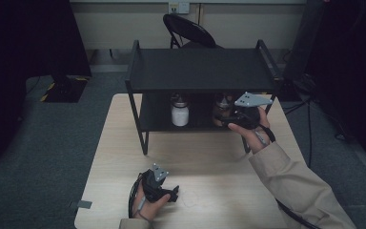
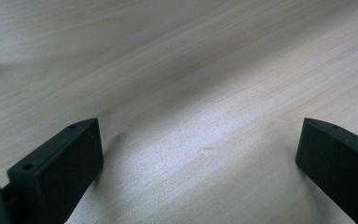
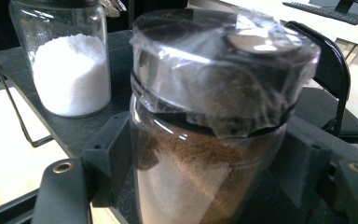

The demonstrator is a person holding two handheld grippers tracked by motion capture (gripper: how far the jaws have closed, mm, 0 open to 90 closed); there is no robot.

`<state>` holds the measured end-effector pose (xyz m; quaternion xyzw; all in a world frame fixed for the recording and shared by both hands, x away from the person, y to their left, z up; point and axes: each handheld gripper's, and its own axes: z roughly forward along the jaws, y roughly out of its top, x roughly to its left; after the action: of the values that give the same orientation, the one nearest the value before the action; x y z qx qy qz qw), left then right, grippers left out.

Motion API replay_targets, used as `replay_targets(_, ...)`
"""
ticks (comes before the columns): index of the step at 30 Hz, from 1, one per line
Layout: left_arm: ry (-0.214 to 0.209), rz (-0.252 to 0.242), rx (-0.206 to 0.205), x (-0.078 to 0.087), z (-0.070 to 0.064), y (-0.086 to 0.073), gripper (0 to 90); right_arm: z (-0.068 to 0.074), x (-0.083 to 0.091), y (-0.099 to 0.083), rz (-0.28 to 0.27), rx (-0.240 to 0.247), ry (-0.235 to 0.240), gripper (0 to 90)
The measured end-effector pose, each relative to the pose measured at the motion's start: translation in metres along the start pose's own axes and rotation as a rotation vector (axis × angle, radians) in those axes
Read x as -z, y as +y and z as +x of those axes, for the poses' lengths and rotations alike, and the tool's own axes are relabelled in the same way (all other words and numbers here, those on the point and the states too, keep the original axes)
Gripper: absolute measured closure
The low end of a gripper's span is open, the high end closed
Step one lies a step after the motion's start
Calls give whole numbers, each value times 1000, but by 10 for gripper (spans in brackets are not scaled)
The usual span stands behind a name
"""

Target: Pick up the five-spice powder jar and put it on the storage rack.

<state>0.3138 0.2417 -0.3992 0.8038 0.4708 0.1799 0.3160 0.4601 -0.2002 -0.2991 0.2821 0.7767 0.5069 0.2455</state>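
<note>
Fingers (image 3: 109, 158) of the right gripper (image 3: 205, 186) flank the brown-powder jar (image 3: 209, 154).

A pale wooden counter (image 1: 124, 157) carries a black shelf rack (image 1: 200, 69) at its far edge. On the rack's lower shelf stand a white jar (image 1: 179, 114) and a brown jar (image 1: 221, 107), side by side.

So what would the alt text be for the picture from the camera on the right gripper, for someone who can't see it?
A glass jar of brown powder, its dark lid wrapped in clear film, stands close up between the right gripper's two black jaws, one on each side of it. Behind it on the same black shelf stands a glass jar of white powder.
</note>
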Motion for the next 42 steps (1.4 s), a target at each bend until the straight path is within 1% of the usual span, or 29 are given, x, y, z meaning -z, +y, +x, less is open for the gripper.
replay_targets(1, 0, 0, 0, 0, 0, 0, 0, 1, -1, -1, 2, 4, -7, 274)
replay_targets(11, 0, 0, 0, 0, 0, 0, 0, 3, -1, 1, 12, 4, -19, 259)
replay_targets(14, 0, 0, 0, 0, 0, 0, 0, 3, 0, 2, 18, 3, -19, 202)
replay_targets(17, 0, 0, 0, 0, 0, 0, 0, 3, 1, 3, 27, -8, -18, 148)
replay_targets(18, 0, 0, 0, 0, 0, 0, 0, 4, 1, 2, 28, -7, -24, 118)
replay_targets(21, 0, 0, 0, 0, 0, 0, 0, 6, 3, 2, 25, 1, -29, 79)
replay_targets(26, 0, 0, 0, 0, 0, 0, 0, 8, 8, 3, 23, 0, -36, 32)
replay_targets(28, 0, 0, 0, 0, 0, 0, 0, 8, 10, 3, 21, -7, -28, 26)
replay_targets(35, 0, 0, 0, 0, 0, 0, 0, 9, 15, 1, 18, -3, -23, 0)
replay_targets(37, 0, 0, 0, 0, 0, 0, 0, 10, 17, -1, 12, -11, -25, 0)
replay_targets(42, 0, 0, 0, 0, 0, 0, 0, 10, 21, -2, 15, -24, -12, 0)
